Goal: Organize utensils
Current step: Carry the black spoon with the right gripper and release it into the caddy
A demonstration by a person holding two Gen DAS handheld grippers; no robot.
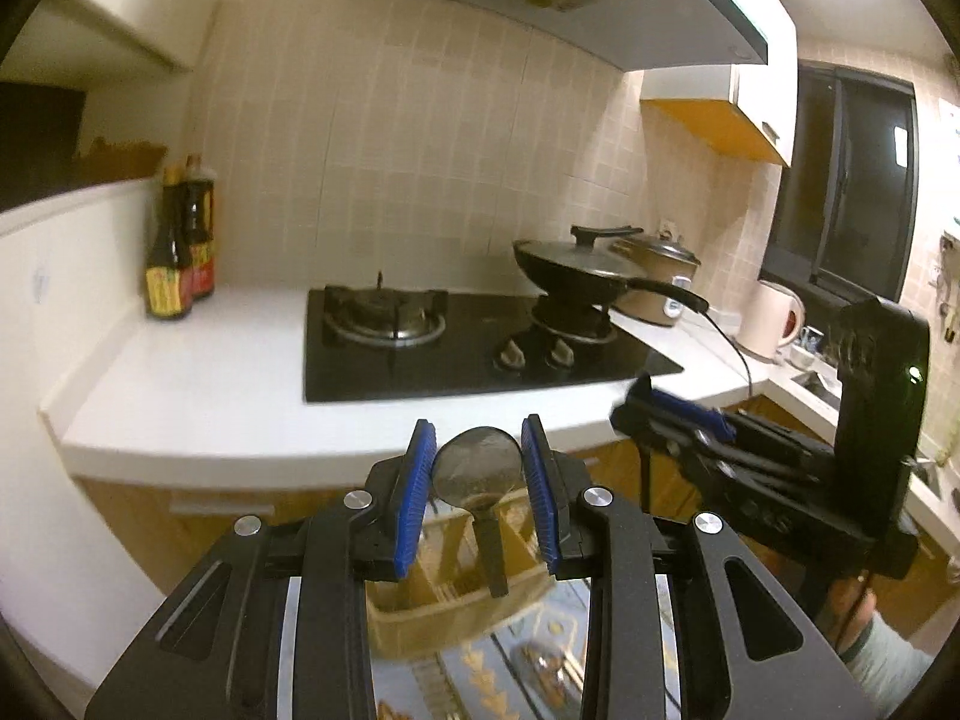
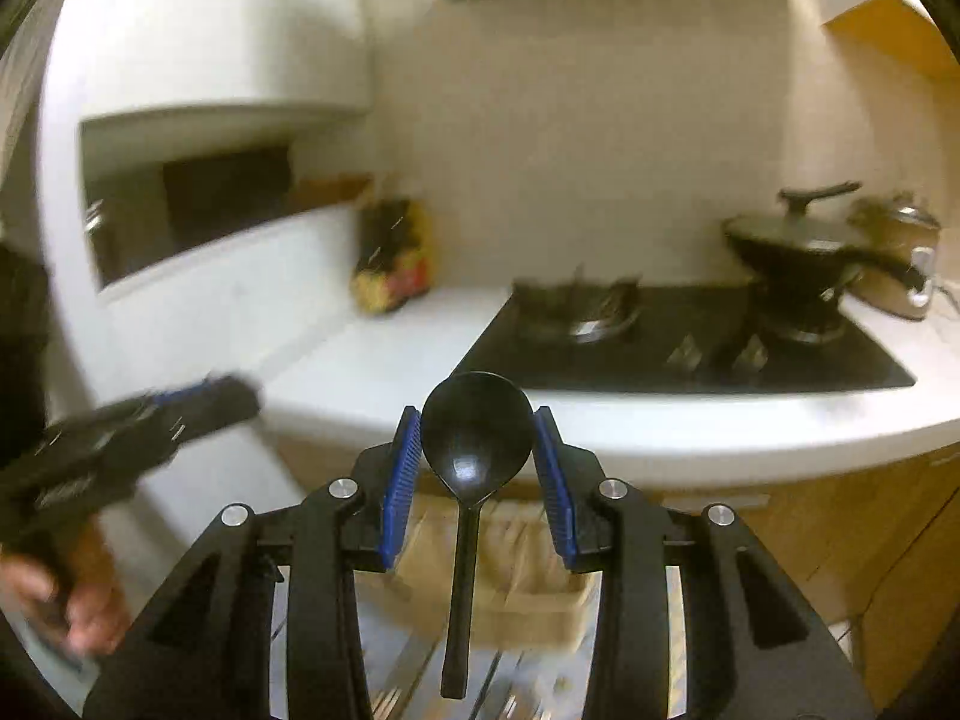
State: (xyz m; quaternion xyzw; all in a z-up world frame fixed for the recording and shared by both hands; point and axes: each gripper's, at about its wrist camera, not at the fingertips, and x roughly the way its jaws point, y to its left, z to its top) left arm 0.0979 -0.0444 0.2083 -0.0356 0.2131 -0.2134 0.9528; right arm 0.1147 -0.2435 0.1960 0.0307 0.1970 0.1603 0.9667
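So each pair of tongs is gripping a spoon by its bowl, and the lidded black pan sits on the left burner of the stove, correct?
Not quite: the left wrist view shows the lidded black pan on the right burner. The left tongs and right tongs do each grip a spoon by its bowl.

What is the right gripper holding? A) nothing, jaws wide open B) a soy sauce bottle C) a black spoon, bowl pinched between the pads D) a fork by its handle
C: in the right wrist view the right gripper has its blue pads against both sides of the black spoon, bowl up, handle hanging down over the tan basket.
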